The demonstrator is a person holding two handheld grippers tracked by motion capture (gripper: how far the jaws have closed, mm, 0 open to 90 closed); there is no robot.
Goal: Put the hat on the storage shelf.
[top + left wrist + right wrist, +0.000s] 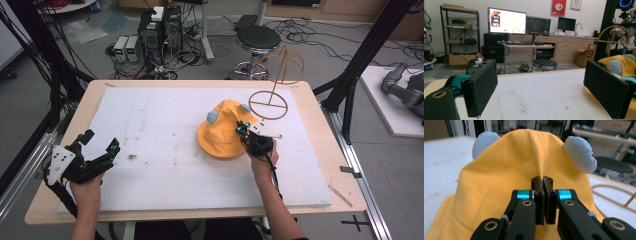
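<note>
A yellow hat (222,131) with two pale blue ears lies on the white mat (150,125), right of the middle. My right gripper (241,127) is at the hat's near right side. In the right gripper view the right gripper (543,181) is shut on a raised fold of the yellow hat (506,170), between the blue ears (580,151). My left gripper (101,141) rests at the table's near left, open, with nothing between its jaws. The left gripper (544,85) looks across the mat, with the hat (614,62) at its far right.
A wooden wire hat stand (272,97) rises at the back right of the mat, just behind the hat. A black stool (257,40) and computer cases with cables stand on the floor beyond the table's far edge.
</note>
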